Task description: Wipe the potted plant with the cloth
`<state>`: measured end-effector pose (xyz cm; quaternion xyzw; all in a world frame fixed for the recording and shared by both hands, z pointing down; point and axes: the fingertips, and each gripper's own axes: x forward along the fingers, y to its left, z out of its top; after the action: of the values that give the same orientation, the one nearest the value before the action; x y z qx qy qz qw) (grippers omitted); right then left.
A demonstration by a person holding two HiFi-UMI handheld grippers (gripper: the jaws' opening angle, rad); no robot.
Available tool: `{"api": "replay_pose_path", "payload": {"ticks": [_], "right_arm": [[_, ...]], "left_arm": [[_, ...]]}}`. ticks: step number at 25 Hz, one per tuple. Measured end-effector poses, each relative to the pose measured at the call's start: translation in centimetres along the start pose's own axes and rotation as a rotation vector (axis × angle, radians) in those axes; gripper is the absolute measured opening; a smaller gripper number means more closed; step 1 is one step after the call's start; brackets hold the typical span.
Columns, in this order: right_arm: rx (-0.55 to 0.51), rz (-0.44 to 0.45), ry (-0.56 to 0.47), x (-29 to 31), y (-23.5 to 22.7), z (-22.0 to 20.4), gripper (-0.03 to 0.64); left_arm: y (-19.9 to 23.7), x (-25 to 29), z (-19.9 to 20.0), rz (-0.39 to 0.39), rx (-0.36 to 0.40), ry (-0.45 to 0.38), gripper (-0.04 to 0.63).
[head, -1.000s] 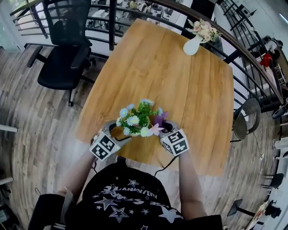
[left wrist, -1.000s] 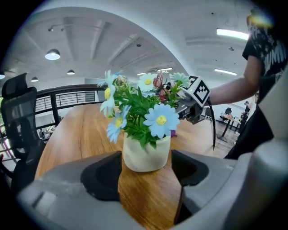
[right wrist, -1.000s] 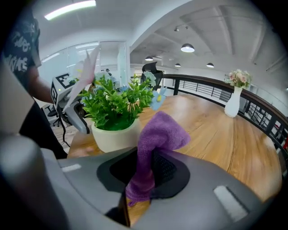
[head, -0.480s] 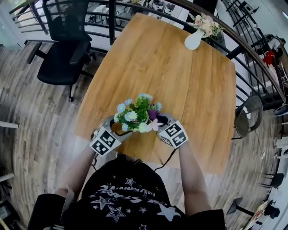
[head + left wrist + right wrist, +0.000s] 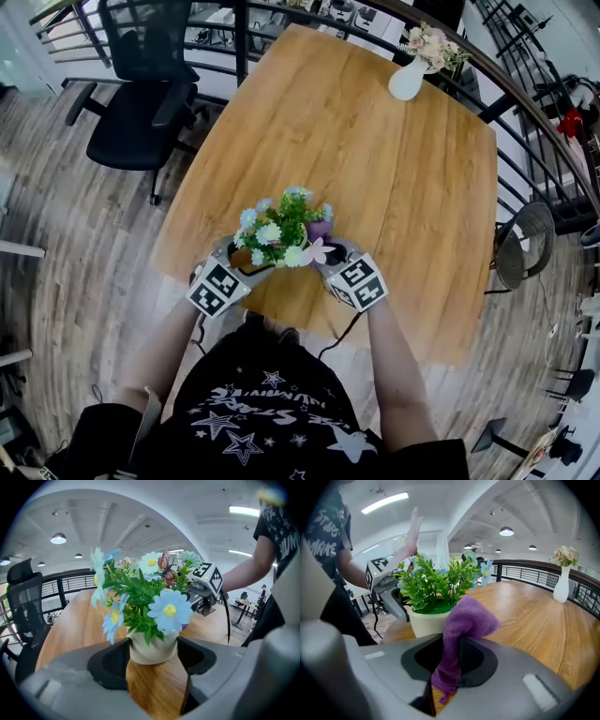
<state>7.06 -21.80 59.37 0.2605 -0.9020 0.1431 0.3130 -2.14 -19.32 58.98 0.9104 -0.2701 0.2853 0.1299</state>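
Clamping the potted plant [image 5: 140, 597] by its pot on the tabletop [image 5: 375, 159], the left gripper [image 5: 153, 648] jaws press both sides; the right gripper [image 5: 450, 660] jaws pinch a purple cloth [image 5: 469, 616] just beside the pot.

Inspection count, as I read it from my station:

- One counter [image 5: 394, 178].
- One potted plant [image 5: 277, 230] on it.
- One white vase [image 5: 409, 80], at the corner far from the potted plant.
- One purple cloth [image 5: 464, 620], just beside the potted plant.
- Two tongs, the left tongs [image 5: 153, 646] and the right tongs [image 5: 450, 653], flanking the potted plant.
- Two chairs, one black office chair [image 5: 141, 122] and one wire chair [image 5: 530, 230], both well apart from it.
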Motion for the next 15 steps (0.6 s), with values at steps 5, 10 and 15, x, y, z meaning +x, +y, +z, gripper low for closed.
{"api": "replay_pose_path", "payload": {"ticks": [5,10,15], "right_arm": [[0.022,0.019,0.004,-0.2,1.5,-0.5,0.077],[0.06,0.026,-0.008,0.3,3.1,-0.6,0.08],[0.093,0.027,-0.02,0.4,4.5,-0.4,0.08]], "left_arm": [[-0.2,0.2,0.2,0.05,-0.041,-0.009,0.33],[0.0,0.4,0.1,0.112,-0.093,-0.01,0.33],[0.0,0.5,0.4,0.178,-0.152,-0.012,0.33]]}}
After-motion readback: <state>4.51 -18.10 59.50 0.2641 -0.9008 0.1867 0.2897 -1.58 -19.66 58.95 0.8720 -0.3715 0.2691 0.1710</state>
